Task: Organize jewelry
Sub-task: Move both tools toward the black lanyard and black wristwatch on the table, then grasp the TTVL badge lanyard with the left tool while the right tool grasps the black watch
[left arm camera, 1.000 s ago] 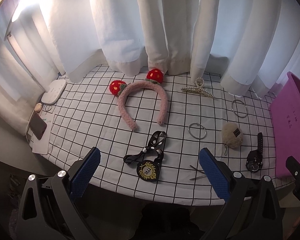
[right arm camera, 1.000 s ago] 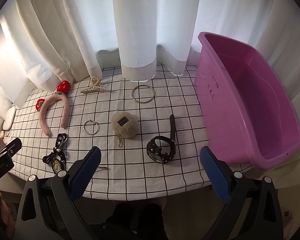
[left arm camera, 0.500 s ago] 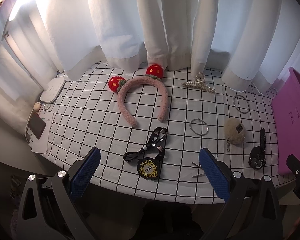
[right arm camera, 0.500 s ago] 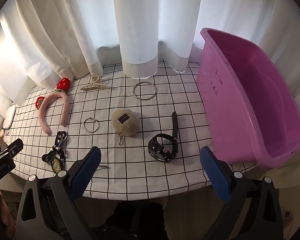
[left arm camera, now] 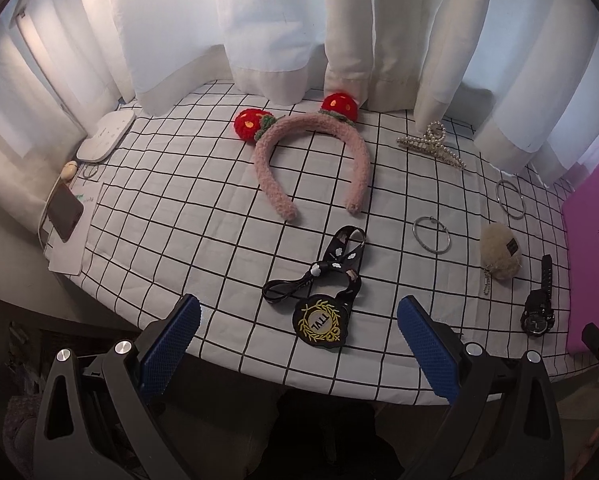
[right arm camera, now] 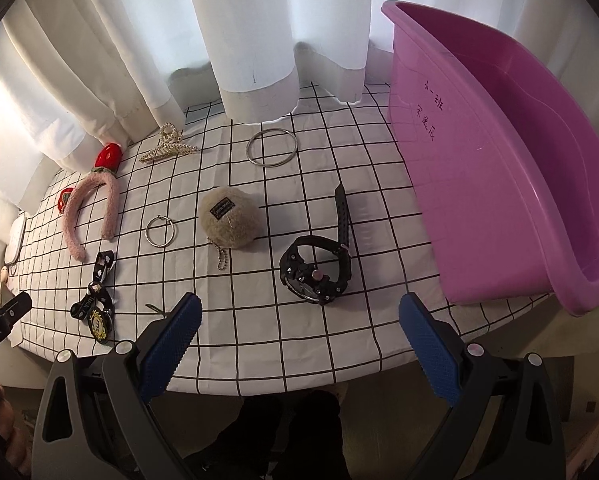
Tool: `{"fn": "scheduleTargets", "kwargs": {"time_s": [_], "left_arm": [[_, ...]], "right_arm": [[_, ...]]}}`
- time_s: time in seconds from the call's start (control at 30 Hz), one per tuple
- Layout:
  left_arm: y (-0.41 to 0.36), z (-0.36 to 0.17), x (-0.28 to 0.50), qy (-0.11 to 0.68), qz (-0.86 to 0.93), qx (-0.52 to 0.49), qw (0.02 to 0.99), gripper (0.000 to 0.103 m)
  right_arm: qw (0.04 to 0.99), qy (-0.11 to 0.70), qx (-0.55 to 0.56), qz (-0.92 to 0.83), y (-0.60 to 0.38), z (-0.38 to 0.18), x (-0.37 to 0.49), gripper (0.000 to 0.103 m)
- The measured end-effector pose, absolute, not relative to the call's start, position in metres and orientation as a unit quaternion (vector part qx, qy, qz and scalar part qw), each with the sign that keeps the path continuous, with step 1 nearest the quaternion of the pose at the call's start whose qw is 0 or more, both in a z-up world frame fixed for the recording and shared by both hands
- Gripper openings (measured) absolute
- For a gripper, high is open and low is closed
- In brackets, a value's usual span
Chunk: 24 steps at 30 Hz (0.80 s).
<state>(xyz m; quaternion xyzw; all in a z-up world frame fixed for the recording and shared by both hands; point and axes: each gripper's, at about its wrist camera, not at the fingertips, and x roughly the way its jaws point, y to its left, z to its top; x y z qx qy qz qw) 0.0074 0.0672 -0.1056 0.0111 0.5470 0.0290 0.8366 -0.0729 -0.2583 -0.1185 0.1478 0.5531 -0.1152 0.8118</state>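
A home room by a window is showing here: long white curtains are hanging behind a tabletop wearing a grid-patterned cloth, a phone is lying at its edge, and a purple plastic basin is sitting alongside.

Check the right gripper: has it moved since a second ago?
Yes. The right gripper has edged forward: the watch and purple tub sit lower and larger in its view.

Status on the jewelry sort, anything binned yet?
Nothing done: the purple tub looks empty. Nothing in hand: left claw and right claw are open. Left on the table: watch, headband, hair claw clip, two rings, pompom keychain, lanyard.
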Motion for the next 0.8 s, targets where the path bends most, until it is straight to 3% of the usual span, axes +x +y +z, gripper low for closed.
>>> {"fn": "scheduleTargets", "kwargs": {"time_s": [0.43,0.57,0.8], "left_arm": [[0.067,-0.19,0.029,0.567,-0.024,0.036,0.822,0.097],[0.08,-0.202,0.023,0.585,-0.029,-0.013,0.811,0.097],[0.072,-0.226,0.021,0.594,-0.025,0.007,0.804,0.097]], "right_arm": [[0.793,0.582,0.131,-0.125,-0.264,-0.181,-0.052,0.094],[0.792,0.584,0.121,-0.129,-0.262,-0.188,-0.056,0.094],[0.784,0.593,0.125,-0.137,-0.265,-0.206,-0.057,0.094]]}}
